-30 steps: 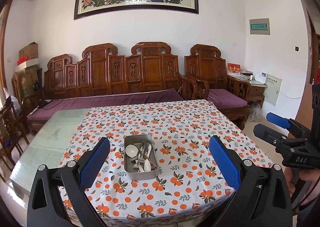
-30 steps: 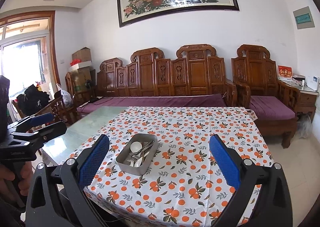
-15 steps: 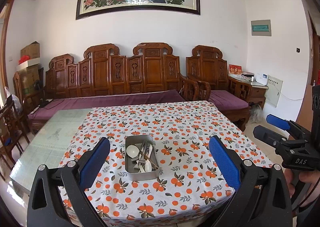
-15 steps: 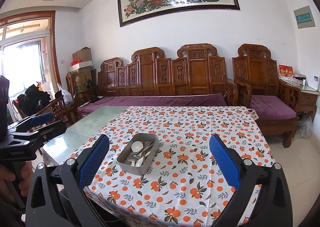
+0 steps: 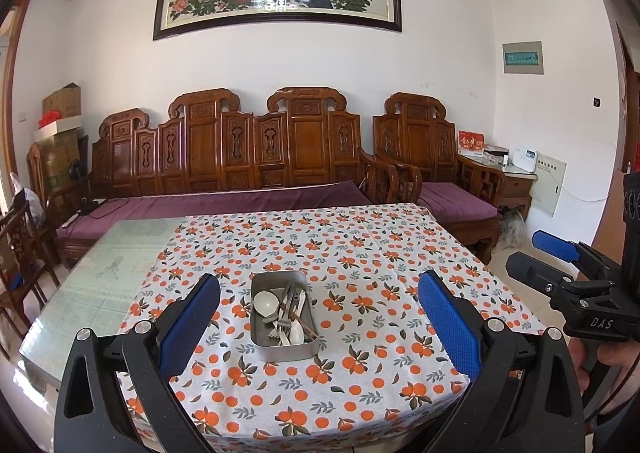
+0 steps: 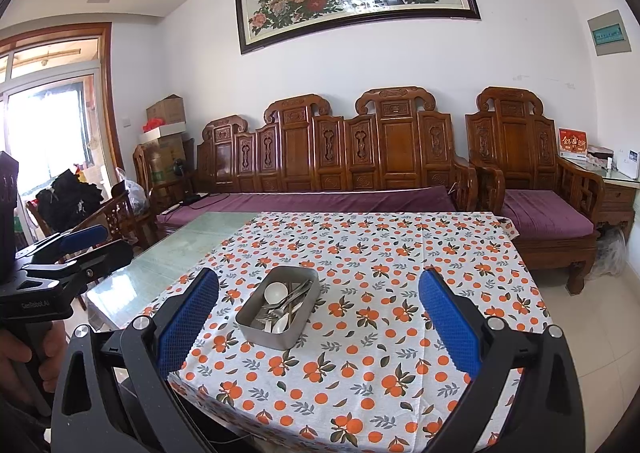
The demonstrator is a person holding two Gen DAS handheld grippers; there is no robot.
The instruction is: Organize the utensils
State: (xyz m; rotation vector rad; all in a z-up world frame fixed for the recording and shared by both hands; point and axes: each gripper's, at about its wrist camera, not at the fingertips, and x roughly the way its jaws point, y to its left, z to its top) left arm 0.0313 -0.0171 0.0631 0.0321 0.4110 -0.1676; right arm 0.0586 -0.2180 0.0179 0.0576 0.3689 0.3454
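A rectangular metal tin (image 5: 288, 349) (image 6: 260, 333) sits near the front of the table on an orange-print cloth (image 5: 360, 253) (image 6: 380, 253). Inside lie several utensils: a white soup spoon (image 5: 265, 301) (image 6: 274, 292), metal forks and spoons, brown chopsticks. My left gripper (image 5: 318, 327) is open, held back from the table's front edge with the tin between its blue pads, nothing held. My right gripper (image 6: 318, 327) is also open and empty, with the tin left of centre. Each gripper shows at the side of the other's view: the right gripper (image 5: 536, 253), the left gripper (image 6: 96, 241).
The cloth covers the table's right part; bare glass top (image 5: 116, 261) (image 6: 188, 249) lies on the left. A carved wooden sofa with purple cushions (image 5: 224, 201) stands behind the table, an armchair (image 5: 448, 197) to its right. A wooden chair (image 5: 20, 253) stands at the left.
Both views have tilted slightly, the tin sitting a little lower in the left wrist view. Both grippers stay open; the tin and utensils have not moved.
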